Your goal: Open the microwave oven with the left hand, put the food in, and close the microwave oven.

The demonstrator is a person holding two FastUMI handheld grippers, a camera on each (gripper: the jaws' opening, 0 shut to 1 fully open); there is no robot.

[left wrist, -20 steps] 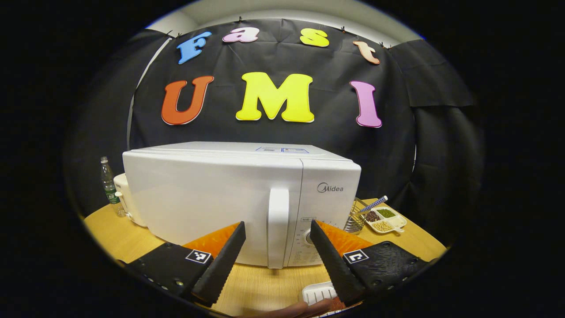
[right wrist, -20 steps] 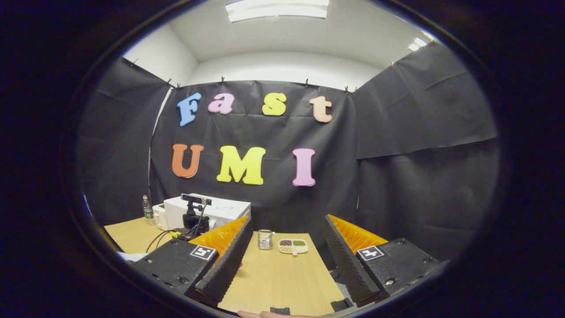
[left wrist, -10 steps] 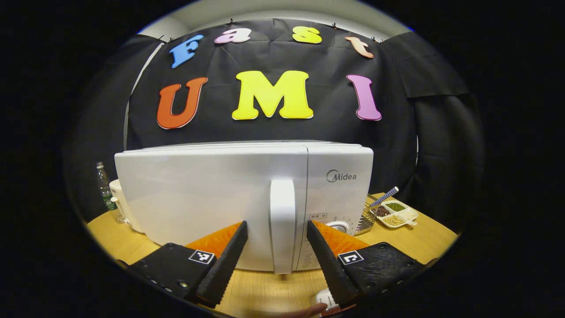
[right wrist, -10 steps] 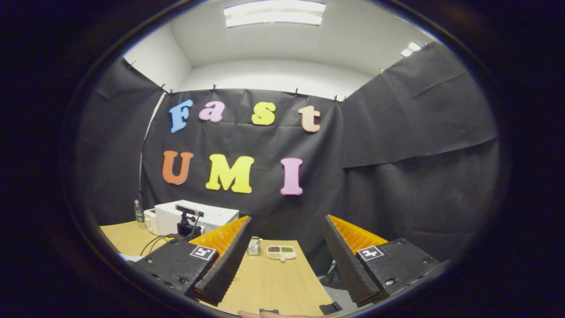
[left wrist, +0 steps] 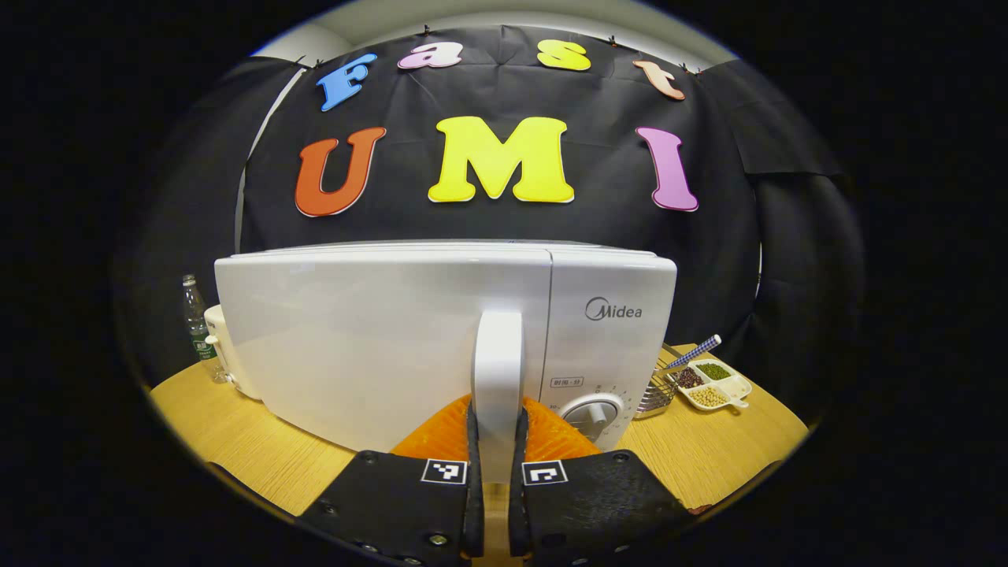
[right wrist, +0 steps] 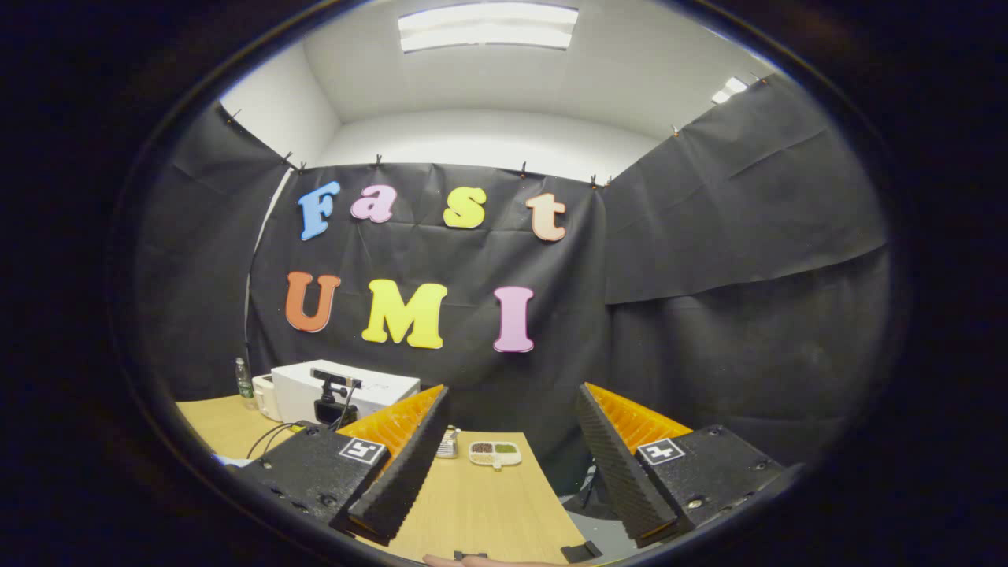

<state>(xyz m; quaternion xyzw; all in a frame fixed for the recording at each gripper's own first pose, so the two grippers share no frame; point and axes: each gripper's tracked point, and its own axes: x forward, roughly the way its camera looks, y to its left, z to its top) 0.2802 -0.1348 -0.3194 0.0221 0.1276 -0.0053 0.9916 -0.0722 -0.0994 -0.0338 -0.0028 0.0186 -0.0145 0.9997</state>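
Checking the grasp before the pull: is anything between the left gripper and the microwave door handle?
Nothing visible. In the left gripper view the left gripper has its fingers closed on the lower end of the white door handle of the microwave, one on each side, with no object between.

Microwave (left wrist: pixel 378 331) blocks the table's (left wrist: pixel 709 457) left (right side open).

Wooden table (left wrist: pixel 701 457) — white microwave (left wrist: pixel 378 339), bottle (left wrist: pixel 195 323), divided dish (left wrist: pixel 715 386) on top
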